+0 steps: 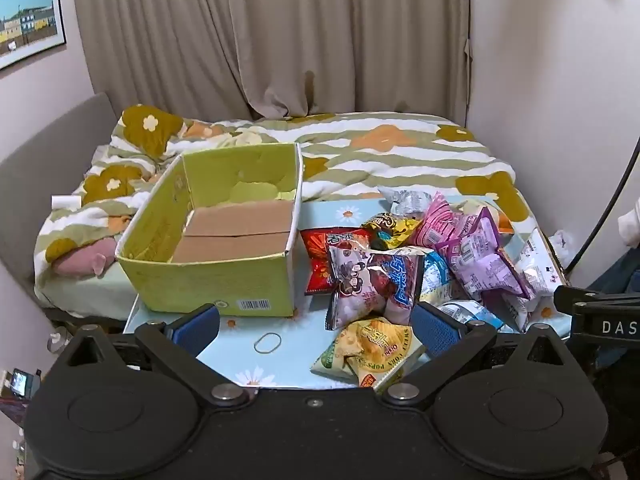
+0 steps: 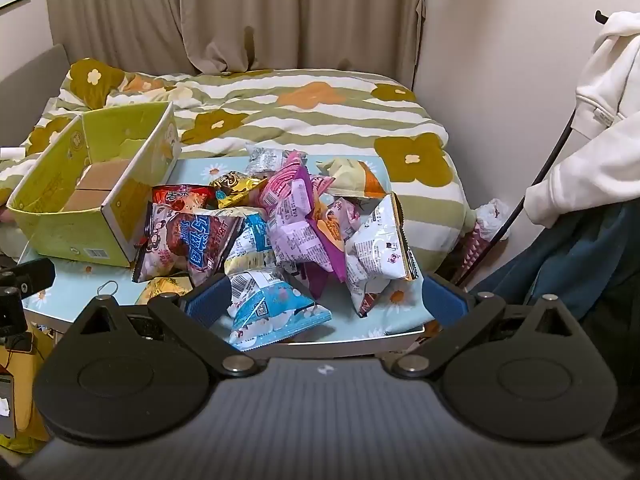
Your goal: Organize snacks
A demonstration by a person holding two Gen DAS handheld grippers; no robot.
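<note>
1. Hovering at the near edge of the small light-blue daisy-print table (image 1: 240,376), the left gripper (image 1: 316,326) is held wide apart with nothing between its blue pads; the right gripper (image 2: 325,300) is spread just as wide and equally empty.
2. A loose heap of puffed foil and plastic snack packets (image 2: 288,220) is seen piled on the right half of the table, just beside the open yellow-green cardboard box (image 1: 208,236), whose brown floor is bare.
3. Nearest the right gripper, a light-blue pillow packet (image 2: 272,312) is lying at the table edge, between the pads' line of approach.
4. Nearest the left gripper, a yellow corn-snack packet (image 1: 368,352) is lying flat, with a maroon-and-white cartoon packet (image 1: 368,284) propped behind it.
5. These packets are judged light, air-filled and slippery; contents are probably brittle, so a hard squeeze on the belly could crush them or pop the bag.
6. A hold is best taken on a crimped end seam or a corner, where the film is flat and stiff.
7. Neighbouring packets are expected to slide when one is lifted.
</note>
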